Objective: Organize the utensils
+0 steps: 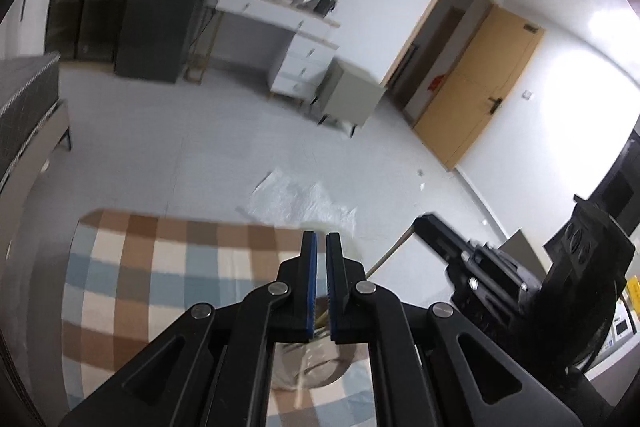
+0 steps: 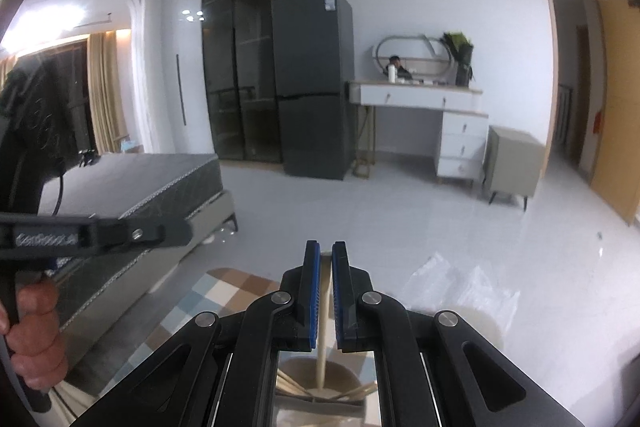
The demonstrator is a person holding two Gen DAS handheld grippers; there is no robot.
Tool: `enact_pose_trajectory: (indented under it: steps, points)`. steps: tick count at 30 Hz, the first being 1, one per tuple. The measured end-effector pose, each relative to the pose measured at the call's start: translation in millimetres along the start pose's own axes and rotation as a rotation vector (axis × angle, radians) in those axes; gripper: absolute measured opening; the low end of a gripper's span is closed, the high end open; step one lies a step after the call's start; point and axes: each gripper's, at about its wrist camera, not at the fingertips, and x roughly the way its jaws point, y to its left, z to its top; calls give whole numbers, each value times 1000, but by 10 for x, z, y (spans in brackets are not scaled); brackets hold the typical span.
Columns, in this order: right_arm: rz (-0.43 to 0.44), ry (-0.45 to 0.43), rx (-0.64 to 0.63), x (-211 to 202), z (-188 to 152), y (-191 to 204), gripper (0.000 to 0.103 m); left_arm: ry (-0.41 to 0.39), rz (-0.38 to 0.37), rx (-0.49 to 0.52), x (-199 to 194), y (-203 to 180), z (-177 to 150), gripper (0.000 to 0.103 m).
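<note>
1. Left gripper [image 1: 321,239]: fingers pressed together, nothing between them, above the checked cloth [image 1: 168,267] near the desk's far edge.
2. Right gripper [image 2: 326,247]: fingers pinching a pale utensil handle [image 2: 325,307], held upright.
3. Metal utensil holder [image 2: 320,383]: directly below, already containing wooden chopsticks [image 2: 356,393].
4. Person's hand [image 2: 36,339]: gripping the left handle.
</note>
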Motion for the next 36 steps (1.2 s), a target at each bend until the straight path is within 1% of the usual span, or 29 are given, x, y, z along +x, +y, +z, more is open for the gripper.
enact_pose_trajectory:
  steps: [3, 4, 5, 6, 7, 9, 10, 11, 13, 14, 15, 16, 18, 19, 20, 21, 23, 25, 26, 27, 29, 31, 32, 33, 34, 35, 36]
  points:
    - [2, 30, 16, 135, -129, -48, 5, 57, 22, -17, 88, 180, -102, 1]
    - [3, 39, 26, 192, -201, -53, 5, 79, 52, -21, 118, 259, -151, 8]
    - [1, 43, 29, 200, -247, -71, 5, 97, 80, -26, 139, 334, -200, 26]
    - [4, 51, 33, 232, -305, -72, 5, 122, 114, -44, 183, 476, -295, 37]
    - [11, 63, 41, 260, -356, -82, 5, 138, 126, -62, 212, 566, -353, 52]
    - [20, 95, 52, 318, -417, -112, 6, 175, 167, -88, 290, 735, -491, 53]
    - [20, 111, 56, 341, -442, -125, 6, 211, 209, -106, 371, 837, -587, 54]
    - [24, 126, 68, 363, -487, -138, 8, 253, 229, -135, 471, 939, -692, 54]
    - [45, 148, 102, 369, -569, -180, 8, 325, 239, -189, 643, 1054, -853, 54]
    - [44, 156, 108, 358, -584, -201, 11, 370, 240, -214, 767, 1106, -957, 54]
    - [39, 163, 116, 332, -611, -225, 16, 398, 241, -230, 846, 1116, -1010, 54]
    - [40, 159, 128, 288, -629, -254, 27, 422, 245, -243, 939, 1126, -1076, 54]
    - [51, 119, 165, 102, -685, -327, 29, 459, 253, -254, 1104, 1111, -1173, 54]
    - [46, 98, 179, -5, -714, -363, 33, 474, 256, -256, 1188, 1088, -1225, 54]
    - [41, 82, 192, -81, -723, -417, 39, 482, 258, -257, 1258, 1070, -1262, 54]
    - [37, 56, 215, -206, -768, -461, 41, 490, 268, -254, 1338, 1029, -1295, 54]
    - [40, 11, 261, -418, -862, -532, 48, 492, 296, -238, 1469, 946, -1335, 54]
    - [22, -13, 287, -589, -940, -591, 49, 477, 343, -200, 1595, 861, -1363, 54]
    - [18, -18, 297, -651, -956, -620, 51, 477, 379, -180, 1664, 826, -1383, 54]
    - [16, -22, 307, -710, -973, -649, 51, 477, 396, -174, 1720, 849, -1392, 54]
    - [10, -43, 324, -795, -969, -690, 51, 465, 466, -178, 1791, 888, -1399, 54]
    - [12, -63, 346, -865, -983, -747, 51, 451, 509, -189, 1850, 944, -1406, 54]
    - [13, -67, 355, -882, -983, -771, 51, 441, 554, -155, 1872, 922, -1396, 54]
    - [15, -68, 361, -886, -984, -786, 51, 449, 576, -130, 1906, 906, -1394, 53]
    - [16, -66, 367, -887, -995, -774, 51, 464, 589, -105, 1933, 884, -1390, 51]
    - [21, -58, 377, -869, -998, -783, 51, 461, 587, -90, 1933, 867, -1382, 40]
    - [31, -51, 381, -839, -990, -779, 51, 458, 573, -81, 1929, 855, -1377, 34]
